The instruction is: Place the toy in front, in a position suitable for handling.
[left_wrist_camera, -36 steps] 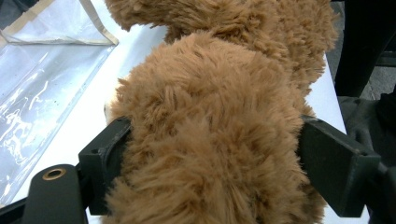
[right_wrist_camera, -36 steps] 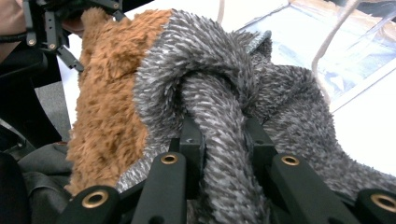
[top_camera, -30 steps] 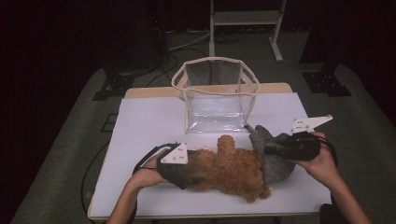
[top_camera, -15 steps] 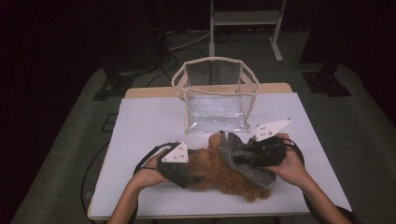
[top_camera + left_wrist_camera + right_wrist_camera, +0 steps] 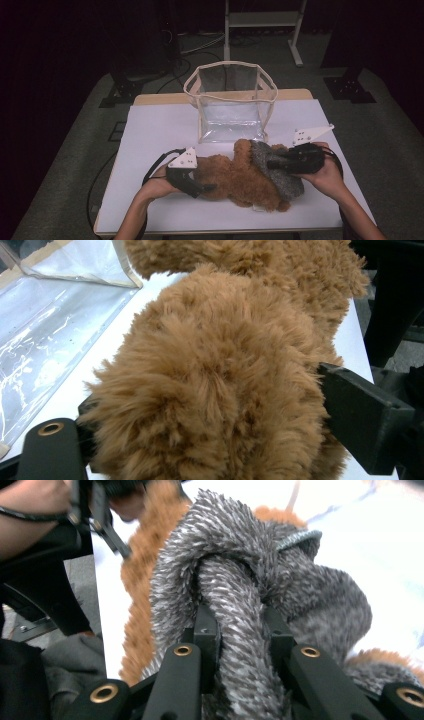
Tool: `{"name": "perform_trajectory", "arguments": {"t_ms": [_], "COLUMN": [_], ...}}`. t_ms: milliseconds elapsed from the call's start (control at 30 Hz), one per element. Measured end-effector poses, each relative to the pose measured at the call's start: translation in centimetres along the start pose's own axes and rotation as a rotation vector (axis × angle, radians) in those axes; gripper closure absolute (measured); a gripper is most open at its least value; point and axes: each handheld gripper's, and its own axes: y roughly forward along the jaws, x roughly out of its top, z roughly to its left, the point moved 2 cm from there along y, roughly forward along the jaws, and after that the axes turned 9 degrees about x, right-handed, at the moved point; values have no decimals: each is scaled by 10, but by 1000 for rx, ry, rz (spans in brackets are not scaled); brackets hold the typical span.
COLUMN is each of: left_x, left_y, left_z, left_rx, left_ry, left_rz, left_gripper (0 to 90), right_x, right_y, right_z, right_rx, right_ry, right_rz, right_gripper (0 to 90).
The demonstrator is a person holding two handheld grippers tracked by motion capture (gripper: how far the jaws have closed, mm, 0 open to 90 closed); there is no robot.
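Observation:
A brown fluffy plush toy (image 5: 231, 176) lies on its side near the front of the white table (image 5: 160, 125). A grey fuzzy cloth (image 5: 282, 179) covers its right end. My left gripper (image 5: 206, 189) is shut on the plush's left end, and in the left gripper view the brown fur (image 5: 225, 385) bulges between the two jaws of this gripper (image 5: 207, 432). My right gripper (image 5: 270, 163) comes in from the right and is shut on a thick fold of the grey cloth (image 5: 240, 580), pinched between the jaws of that gripper (image 5: 237, 625).
A clear plastic bag (image 5: 230, 100) with a cream rim stands open just behind the plush, also seen in the left gripper view (image 5: 50, 330). A metal stand (image 5: 260, 20) and cables are on the dark floor beyond the table.
My right gripper carried the grey cloth left over the plush, then drew back to the right with it. The left gripper stayed on the plush's left end.

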Motion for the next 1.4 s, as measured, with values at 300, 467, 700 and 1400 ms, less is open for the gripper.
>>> {"name": "perform_trajectory", "arguments": {"t_ms": [300, 467, 700, 1400], "left_x": [3, 3, 0, -4], "left_y": [2, 1, 1, -6], "left_z": [-4, -8, -5, -7], "left_rx": [5, 6, 10, -8], "left_ry": [24, 42, 33, 67], "left_rz": [-8, -4, 1, 16], "left_gripper": [162, 163, 162, 230], "right_x": [55, 66, 49, 76], "right_y": [26, 80, 94, 121], "right_z": [23, 21, 3, 10], "right_rx": [57, 101, 90, 154], "right_ry": [-133, -160, -107, -148], "right_rz": [-15, 94, 161, 165], "right_gripper": [741, 734, 737, 738]}}
